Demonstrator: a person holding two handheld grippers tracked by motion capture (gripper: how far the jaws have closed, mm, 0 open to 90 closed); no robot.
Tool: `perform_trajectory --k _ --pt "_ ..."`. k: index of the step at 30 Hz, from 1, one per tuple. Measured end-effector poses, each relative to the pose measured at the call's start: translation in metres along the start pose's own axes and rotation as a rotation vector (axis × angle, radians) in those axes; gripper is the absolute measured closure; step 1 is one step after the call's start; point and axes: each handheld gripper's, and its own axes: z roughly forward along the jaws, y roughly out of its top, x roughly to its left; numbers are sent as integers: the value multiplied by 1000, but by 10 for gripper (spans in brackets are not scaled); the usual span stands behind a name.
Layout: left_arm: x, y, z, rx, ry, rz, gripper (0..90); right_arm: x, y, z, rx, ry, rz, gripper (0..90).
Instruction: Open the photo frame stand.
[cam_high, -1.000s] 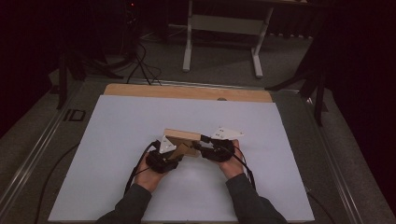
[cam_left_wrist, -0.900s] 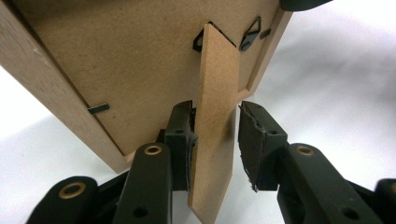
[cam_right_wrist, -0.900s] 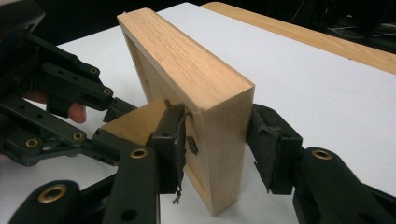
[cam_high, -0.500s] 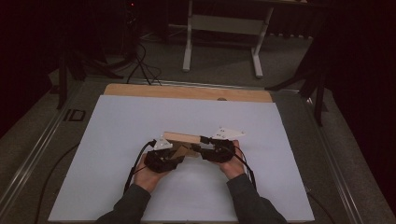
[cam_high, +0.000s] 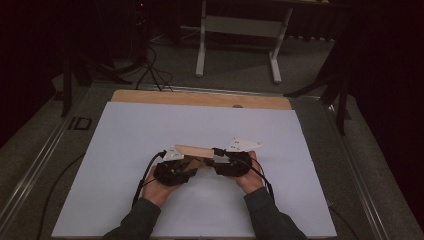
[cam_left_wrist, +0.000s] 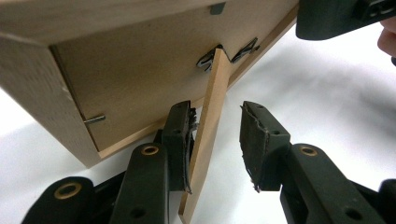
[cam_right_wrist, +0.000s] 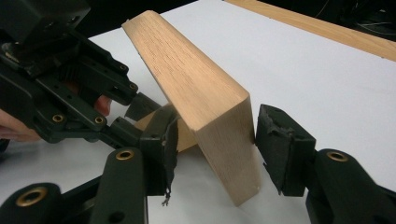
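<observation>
A light wooden picture frame (cam_high: 194, 149) stands tilted on the white sheet between my two hands. In the left gripper view its brown back panel (cam_left_wrist: 140, 60) faces me, with a thin fold-out stand (cam_left_wrist: 210, 121) hinged to it. My left gripper (cam_left_wrist: 215, 109) is open around that stand: the strip lies against one pad, and the other pad is clear of it. My right gripper (cam_right_wrist: 219, 116) straddles the frame's end (cam_right_wrist: 219, 135). Its jaws have just been opening and stand a little off the wood. From above, the left gripper (cam_high: 186, 168) and right gripper (cam_high: 218, 162) face each other.
The white sheet (cam_high: 150, 125) covers most of the table, with a bare wooden strip (cam_high: 200, 98) along the far edge. Metal rails (cam_high: 45, 150) run down both sides. A white stand (cam_high: 240, 30) and cables (cam_high: 150, 65) are on the floor beyond.
The frame has tipped so that less of its face shows from above and its top edge reads as a thin strip. Both hands have kept their places.
</observation>
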Motion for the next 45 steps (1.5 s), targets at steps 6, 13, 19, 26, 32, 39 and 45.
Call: perform_trajectory --k 6,13,19,26,32,39,45 --pt "-1 -2 -1 5 -5 -3 641 4 -1 -1 14 7 -13 477" --pt "-1 -5 -2 11 -11 -8 640 8 -1 -3 33 9 -38 466" --pt "-2 -6 -3 12 -11 -11 638 10 -2 -3 38 13 -49 460" --pt "-2 -7 -6 10 -10 -7 631 12 -3 -3 50 14 -71 419" --pt "0 -6 -12 -5 -11 -11 624 12 -3 -4 48 13 -76 394" --pt "0 -5 -17 -13 -12 -11 622 10 -5 -4 62 20 -75 379" --pt "0 -4 -20 -19 -2 -4 617 9 -7 -5 69 30 -76 380"
